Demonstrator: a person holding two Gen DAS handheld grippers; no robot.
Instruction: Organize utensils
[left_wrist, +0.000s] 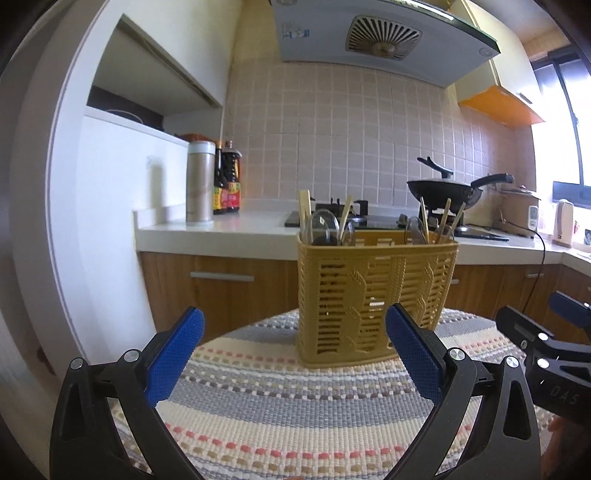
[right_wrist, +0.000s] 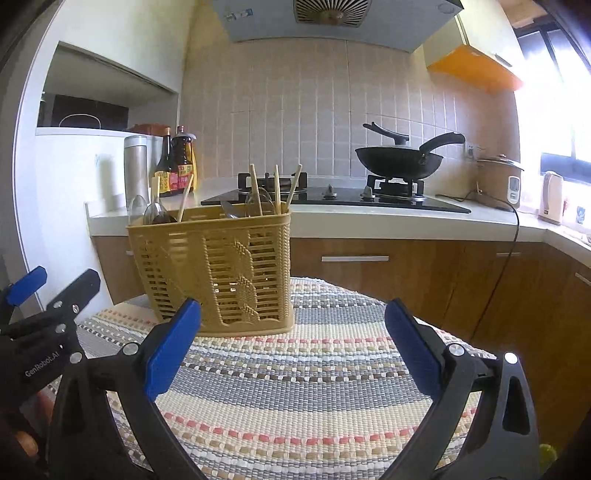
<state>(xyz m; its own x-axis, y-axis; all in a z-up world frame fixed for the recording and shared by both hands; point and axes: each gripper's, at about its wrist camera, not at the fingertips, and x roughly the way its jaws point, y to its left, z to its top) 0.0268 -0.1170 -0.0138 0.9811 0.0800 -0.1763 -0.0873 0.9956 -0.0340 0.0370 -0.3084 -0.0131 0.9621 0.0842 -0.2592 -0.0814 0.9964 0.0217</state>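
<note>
A tan plastic lattice utensil basket (left_wrist: 373, 295) stands upright on a striped woven mat (left_wrist: 280, 406); it also shows in the right wrist view (right_wrist: 218, 269). Wooden chopsticks (left_wrist: 305, 212) and clear spoons (left_wrist: 323, 227) stick out of its compartments, also visible in the right wrist view, chopsticks (right_wrist: 255, 188), spoons (right_wrist: 157, 212). My left gripper (left_wrist: 295, 328) is open and empty, just in front of the basket. My right gripper (right_wrist: 293, 321) is open and empty, to the basket's right. Each gripper shows at the other view's edge.
Behind the mat runs a kitchen counter (right_wrist: 369, 221) with a gas hob (right_wrist: 332, 197), a black wok (right_wrist: 399, 158), sauce bottles (right_wrist: 177, 166), a steel flask (right_wrist: 136, 170), a rice cooker (right_wrist: 498, 181) and a kettle (right_wrist: 552, 197). Wooden cabinets (right_wrist: 388, 273) stand below.
</note>
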